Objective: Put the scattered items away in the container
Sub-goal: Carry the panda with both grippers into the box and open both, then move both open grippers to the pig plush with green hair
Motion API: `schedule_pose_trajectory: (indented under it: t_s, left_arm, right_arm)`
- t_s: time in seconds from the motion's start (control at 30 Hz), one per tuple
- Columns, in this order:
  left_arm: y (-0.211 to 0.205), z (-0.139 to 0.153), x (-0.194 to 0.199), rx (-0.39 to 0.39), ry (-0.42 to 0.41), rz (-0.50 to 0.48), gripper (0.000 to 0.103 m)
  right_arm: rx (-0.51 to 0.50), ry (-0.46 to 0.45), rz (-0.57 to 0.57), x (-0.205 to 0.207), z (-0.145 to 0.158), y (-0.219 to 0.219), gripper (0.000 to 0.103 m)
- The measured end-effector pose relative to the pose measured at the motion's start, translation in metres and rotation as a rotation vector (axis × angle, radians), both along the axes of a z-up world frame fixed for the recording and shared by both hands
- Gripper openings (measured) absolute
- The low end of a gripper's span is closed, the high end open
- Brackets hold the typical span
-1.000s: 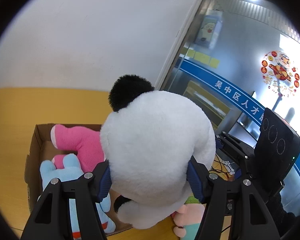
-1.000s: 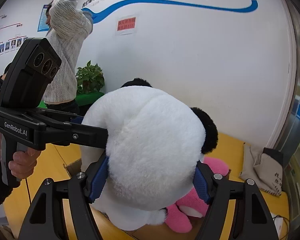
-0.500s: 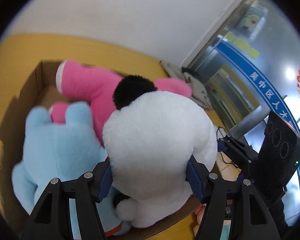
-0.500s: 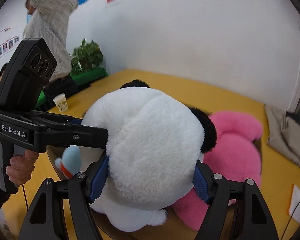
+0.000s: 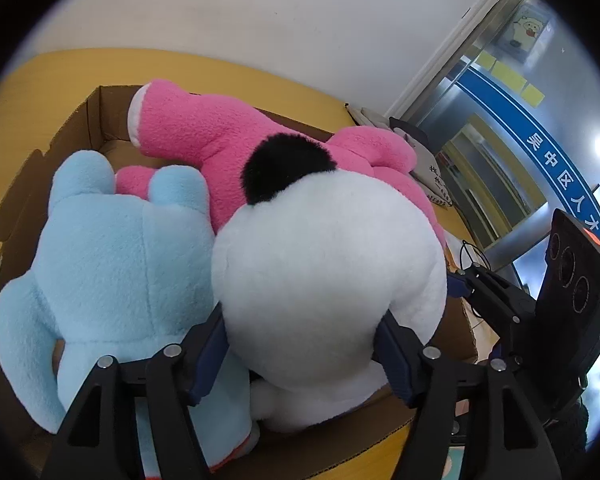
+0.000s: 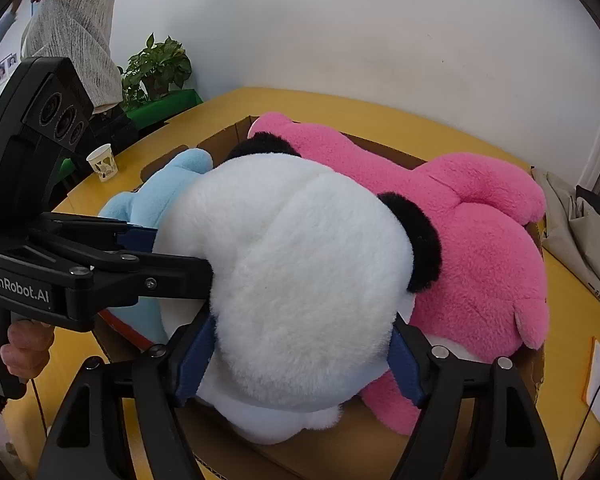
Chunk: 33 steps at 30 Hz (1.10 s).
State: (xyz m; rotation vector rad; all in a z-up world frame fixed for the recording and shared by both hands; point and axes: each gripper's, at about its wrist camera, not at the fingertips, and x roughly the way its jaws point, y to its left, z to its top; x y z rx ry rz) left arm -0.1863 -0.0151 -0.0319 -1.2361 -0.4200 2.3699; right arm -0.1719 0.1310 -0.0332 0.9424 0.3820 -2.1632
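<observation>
Cardboard box fills the middle of both views, standing on the yellow surface. Inside it lie three soft toys: a pink plush toward the right of the right wrist view, a light blue plush at the left of the left wrist view, and a white panda plush between them. Left gripper and right gripper each have the panda between the fingers; both are opening, but the blue pads are touching its fur. A paper cup stands at the left.
</observation>
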Motion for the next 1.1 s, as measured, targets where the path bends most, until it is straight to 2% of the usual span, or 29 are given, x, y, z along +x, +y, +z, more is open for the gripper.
schedule_pose_trajectory:
  t_s: [0.07,0.1,0.17,0.27,0.4,0.53,0.6,0.8,1.1]
  left_arm:
    - [-0.002,0.010,0.010,0.003,0.016,0.008,0.073]
    - [-0.004,0.016,0.016,-0.012,0.032,0.019,0.073]
    - [-0.008,0.033,0.034,-0.078,0.095,0.060,0.072]
    - [-0.014,0.060,0.069,-0.177,0.199,0.112,0.076]
    - [-0.016,0.085,0.114,-0.245,0.294,0.148,0.079]
    - [-0.012,0.095,0.152,-0.287,0.322,0.164,0.079]
    - [-0.009,0.098,0.167,-0.287,0.338,0.172,0.079]
    - [-0.003,0.098,0.200,-0.250,0.353,0.185,0.079]
    - [0.008,0.083,0.210,-0.261,0.332,0.162,0.079]
  right_arm:
    - [-0.013,0.008,-0.017,0.004,0.005,0.005,0.096]
    - [-0.023,0.011,-0.029,0.007,0.009,0.008,0.098]
    - [-0.021,0.058,-0.047,0.020,0.020,0.013,0.102]
    - [0.018,0.191,-0.082,0.048,0.043,0.020,0.103]
    - [-0.002,0.295,-0.160,0.092,0.076,0.034,0.103]
    - [-0.111,0.277,-0.203,0.132,0.095,0.051,0.103]
    - [-0.126,0.271,-0.245,0.145,0.096,0.058,0.103]
    - [-0.125,0.218,-0.376,0.168,0.085,0.083,0.103]
    - [-0.090,0.236,-0.384,0.191,0.080,0.091,0.103]
